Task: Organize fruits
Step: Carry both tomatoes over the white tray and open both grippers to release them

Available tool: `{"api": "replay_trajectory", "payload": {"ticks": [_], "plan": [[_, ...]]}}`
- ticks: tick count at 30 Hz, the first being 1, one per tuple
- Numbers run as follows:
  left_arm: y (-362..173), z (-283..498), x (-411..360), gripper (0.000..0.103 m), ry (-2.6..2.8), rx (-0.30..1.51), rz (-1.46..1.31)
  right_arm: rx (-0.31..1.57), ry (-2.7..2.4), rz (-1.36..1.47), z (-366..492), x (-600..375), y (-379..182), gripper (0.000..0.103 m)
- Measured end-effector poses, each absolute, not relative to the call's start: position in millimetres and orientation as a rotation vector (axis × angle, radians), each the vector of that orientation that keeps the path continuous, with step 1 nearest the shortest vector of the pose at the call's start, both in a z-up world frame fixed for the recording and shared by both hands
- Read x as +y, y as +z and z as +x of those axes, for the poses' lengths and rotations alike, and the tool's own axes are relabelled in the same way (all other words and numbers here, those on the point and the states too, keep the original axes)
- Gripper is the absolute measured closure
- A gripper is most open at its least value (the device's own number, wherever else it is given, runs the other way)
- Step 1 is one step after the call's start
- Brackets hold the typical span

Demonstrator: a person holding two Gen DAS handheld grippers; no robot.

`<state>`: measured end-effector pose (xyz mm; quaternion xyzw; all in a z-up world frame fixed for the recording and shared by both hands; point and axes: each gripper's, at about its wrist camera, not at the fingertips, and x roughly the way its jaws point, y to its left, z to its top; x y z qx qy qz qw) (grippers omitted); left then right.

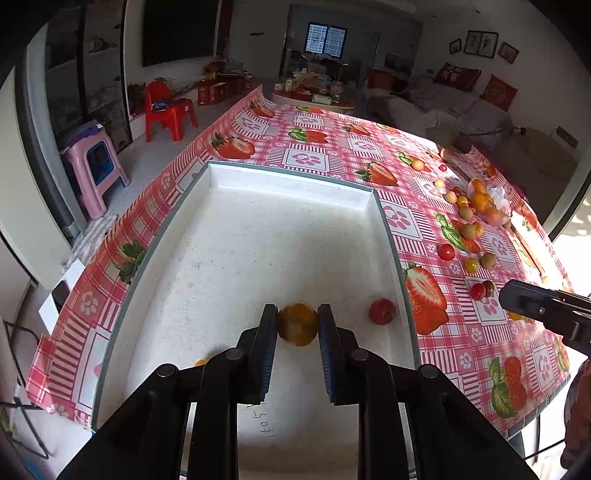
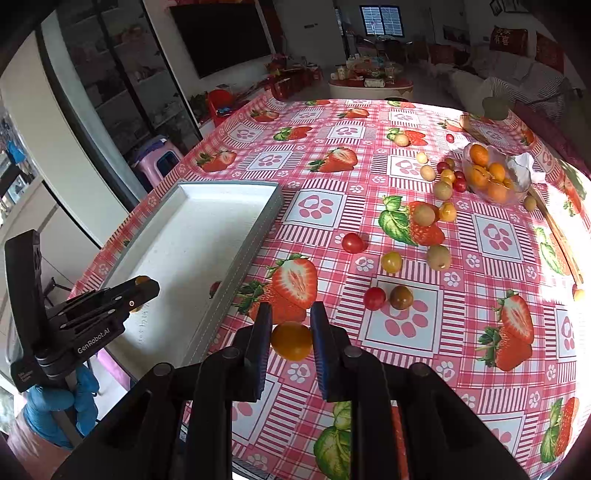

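Left gripper [image 1: 297, 320] fingers clamp yellow-orange fruit [image 1: 297, 324] above white tray [image 1: 291, 179]; right gripper [image 2: 291, 334] grips orange fruit [image 2: 291, 340] just right of tray, over the bench

This is a home, in its living and dining room. A sofa [image 1: 461, 99] with red cushions [image 1: 498, 92] stands along the far wall, under framed pictures [image 1: 480, 43]. A big dark screen [image 2: 221, 33], probably a television, hangs on the opposite wall. A low round table [image 2: 369, 86] carries many packets. Small plastic stools, one red [image 1: 170, 110] and one pink [image 1: 96, 166], stand on the tiled floor. The dining table has a strawberry-print cloth [image 2: 332, 177].
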<state>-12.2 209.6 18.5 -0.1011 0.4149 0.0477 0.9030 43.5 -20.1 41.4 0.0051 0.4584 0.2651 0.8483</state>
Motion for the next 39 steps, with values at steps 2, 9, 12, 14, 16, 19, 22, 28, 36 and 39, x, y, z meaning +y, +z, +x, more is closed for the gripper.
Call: {"api": "replay_trajectory", "payload": {"ticks": [2, 9, 12, 14, 16, 19, 22, 28, 36, 39], "plan": [[18.2, -8.3, 222.6, 0.079, 0.122, 0.858, -0.217, 0.984, 0.589, 0.014, 50.3, -0.5, 40.2, 0.080], [10.4, 8.6, 253.4, 0.079, 0.181, 0.889, -0.244, 1.068, 0.664, -0.002, 75.7, 70.2, 20.8, 0.080], [2.9, 14.7, 255.7, 0.079, 0.193, 0.915, -0.232, 1.088, 0.667, -0.042, 83.1, 92.5, 10.3, 0.080], [-1.4, 17.1, 254.9, 0.079, 0.193, 0.927, -0.222, 1.106, 0.664, -0.056, 86.5, 101.6, 3.6, 0.080], [-5.0, 19.3, 254.3, 0.079, 0.191, 0.943, -0.216, 1.126, 0.660, -0.072, 89.2, 108.3, -3.4, 0.080], [-9.2, 21.5, 253.4, 0.079, 0.198, 0.963, -0.206, 1.151, 0.645, -0.100, 92.7, 114.2, -13.2, 0.080], [-11.9, 24.0, 254.0, 0.079, 0.205, 0.978, -0.197, 1.175, 0.631, -0.122, 94.9, 118.3, -20.9, 0.079], [-12.4, 23.2, 256.7, 0.078, 0.218, 0.977, -0.195, 1.153, 0.650, -0.100, 93.3, 117.1, -12.9, 0.042], [-0.6, 16.6, 249.3, 0.015, 0.239, 0.908, -0.153, 1.038, 0.619, -0.024, 85.7, 77.0, 22.2, 0.029], [3.1, 18.0, 247.1, 0.015, 0.216, 0.917, -0.177, 1.009, 0.563, 0.017, 86.7, 48.2, 25.9, 0.029]]}}
